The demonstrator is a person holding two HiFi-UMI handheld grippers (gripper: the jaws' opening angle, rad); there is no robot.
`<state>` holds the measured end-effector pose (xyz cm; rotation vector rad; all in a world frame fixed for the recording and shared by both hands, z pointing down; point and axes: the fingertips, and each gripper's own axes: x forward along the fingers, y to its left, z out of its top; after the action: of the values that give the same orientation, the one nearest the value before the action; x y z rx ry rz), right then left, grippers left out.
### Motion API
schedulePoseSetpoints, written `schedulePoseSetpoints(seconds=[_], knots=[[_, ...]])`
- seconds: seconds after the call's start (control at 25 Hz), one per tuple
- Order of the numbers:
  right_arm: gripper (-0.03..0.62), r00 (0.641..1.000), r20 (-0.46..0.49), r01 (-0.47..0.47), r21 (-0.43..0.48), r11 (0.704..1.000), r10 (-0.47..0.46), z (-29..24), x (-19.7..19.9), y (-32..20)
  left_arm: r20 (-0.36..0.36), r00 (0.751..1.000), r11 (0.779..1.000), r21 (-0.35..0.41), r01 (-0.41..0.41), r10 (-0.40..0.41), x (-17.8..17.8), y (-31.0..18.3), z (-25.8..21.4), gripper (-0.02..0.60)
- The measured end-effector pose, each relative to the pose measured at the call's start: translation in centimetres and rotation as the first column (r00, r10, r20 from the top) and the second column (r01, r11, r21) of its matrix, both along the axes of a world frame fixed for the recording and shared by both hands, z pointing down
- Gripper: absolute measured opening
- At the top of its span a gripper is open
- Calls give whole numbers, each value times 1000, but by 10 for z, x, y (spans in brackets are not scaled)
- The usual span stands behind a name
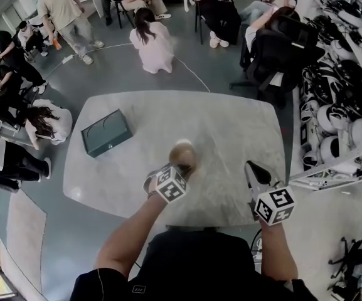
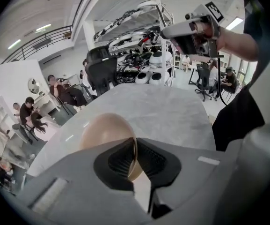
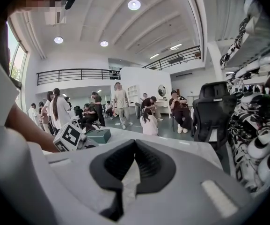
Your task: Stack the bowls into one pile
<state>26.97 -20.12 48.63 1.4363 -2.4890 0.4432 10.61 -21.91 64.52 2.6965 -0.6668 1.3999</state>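
The bowl (image 1: pixel 182 152), tan and smooth, is near the middle of the table (image 1: pixel 231 124), a little toward the near edge. It looks thin-walled and light, probably plastic or glazed: stiff enough for a pinch on the wall, but slick, so a shallow hold could slip or let it swing. The rim is the natural place to take it, one pad inside and one outside, and that is how the left gripper (image 1: pixel 182 165) has it: its jaws are closed on the rim.

The right gripper (image 1: pixel 251 167) is over the table's near right corner, jaws pressed together with nothing in them. A dark green box (image 1: pixel 106 132) lies toward the far left corner, well apart from the bowl.

The head view gives the layout but blurs the bowl; whether it is a single bowl or several nested, and whether it rests on the table, I cannot tell there. The left gripper view shows the grip itself: the ribbed pads (image 2: pixel 146 157) clamp the thin rim, the rounded outside of the bowl bulging to the left. The right gripper view shows no bowl, only its own closed pads (image 3: pixel 149 163), the box and the left gripper's marker cube (image 3: pixel 69 137).
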Motion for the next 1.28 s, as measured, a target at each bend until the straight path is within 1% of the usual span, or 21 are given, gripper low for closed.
schedulePoseSetpoints(seconds=[0.12,0.28,0.52,0.68,0.72,0.76,0.8,0.92,1.0,1.08,1.12,1.16,1.2,1.24,1.28], knots=[[3,1000,-3,-5,-10,1000,5,4,1,2,69,996,998,-20,-58,59,1,1,17,23],[3,1000,-10,-5,-26,1000,5,8,-1,5,130,985,993,-41,-111,116,-2,2,32,23],[3,1000,-13,-11,-39,999,11,15,0,5,162,974,987,-55,-153,160,-2,2,42,26],[3,1000,-12,-12,-43,999,12,17,1,4,163,973,986,-51,-156,163,-2,3,43,28],[3,1000,-11,-12,-43,999,11,17,2,4,159,974,987,-51,-154,161,-2,3,42,51],[3,1000,-10,-11,-43,999,11,17,1,3,152,976,987,-53,-152,158,-2,4,41,120],[3,1000,-10,-10,-43,999,9,17,0,3,144,977,987,-55,-149,156,-2,4,40,150],[3,1000,-11,1,-40,999,-1,16,-7,3,100,987,991,-51,-124,129,-5,5,33,152],[3,1000,-14,11,-35,999,-11,14,-12,1,57,994,995,-40,-89,91,-8,3,24,152],[3,1000,-14,18,-31,999,-18,12,-18,0,-8,999,999,-33,-36,36,-12,-1,11,150],[3,1000,-14,21,-30,999,-21,11,-22,0,-52,999,1000,-31,-3,1,-15,-2,4,150],[3,1000,-15,24,-28,999,-25,10,-26,0,-108,993,999,-26,35,-38,-18,-4,-7,150],[3,999,-15,30,-26,999,-30,9,-30,-1,-177,981,997,-18,76,-78,-21,-7,-19,150],[3,999,-16,36,-24,999,-36,8,-35,-2,-254,960,993,-11,120,-118,-26,-9,-34,150],[3,999,-16,42,-22,999,-43,8,-41,-4,-330,931,987,-7,162,-155,-32,-12,-50,150]])
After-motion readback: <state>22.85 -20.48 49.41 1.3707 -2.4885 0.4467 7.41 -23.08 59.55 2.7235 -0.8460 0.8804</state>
